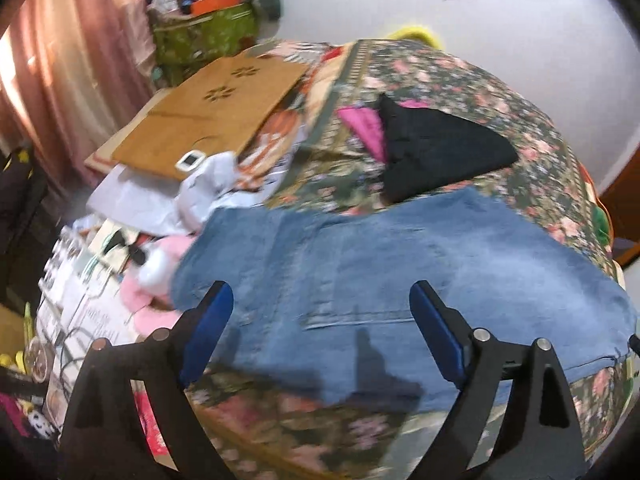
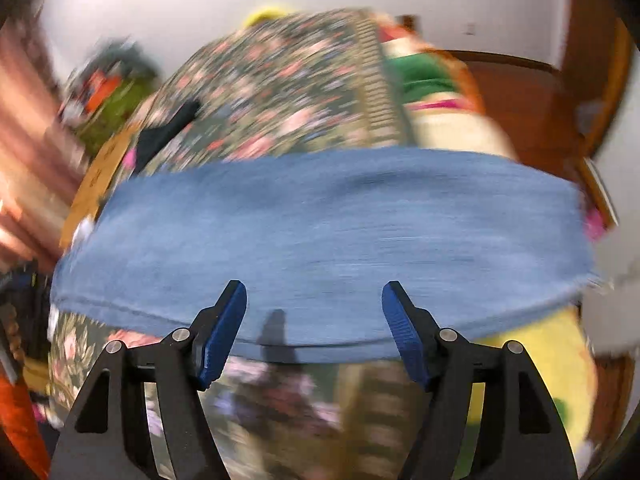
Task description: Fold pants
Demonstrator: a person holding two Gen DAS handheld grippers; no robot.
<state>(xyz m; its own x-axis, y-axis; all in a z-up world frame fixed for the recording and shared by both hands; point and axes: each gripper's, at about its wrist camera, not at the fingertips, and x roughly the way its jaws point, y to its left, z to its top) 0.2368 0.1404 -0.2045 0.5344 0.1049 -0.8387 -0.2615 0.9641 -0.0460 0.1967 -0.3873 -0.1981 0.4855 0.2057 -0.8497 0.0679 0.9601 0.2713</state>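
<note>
Blue denim pants [image 1: 400, 276] lie flat across a floral bedspread [image 1: 460, 80], folded into a wide band. In the right wrist view the pants [image 2: 320, 240] stretch from left to right, blurred by motion. My left gripper [image 1: 322, 292] is open and empty, hovering over the pants' near edge. My right gripper [image 2: 314, 292] is open and empty, just above the near edge of the denim. Neither gripper touches the cloth.
A folded black garment [image 1: 440, 152] on a pink cloth [image 1: 362, 124] lies beyond the pants. A brown board [image 1: 208, 116], white papers and a pink soft toy [image 1: 156, 280] crowd the left. A green and yellow cloth [image 2: 424, 76] lies at the bed's right edge.
</note>
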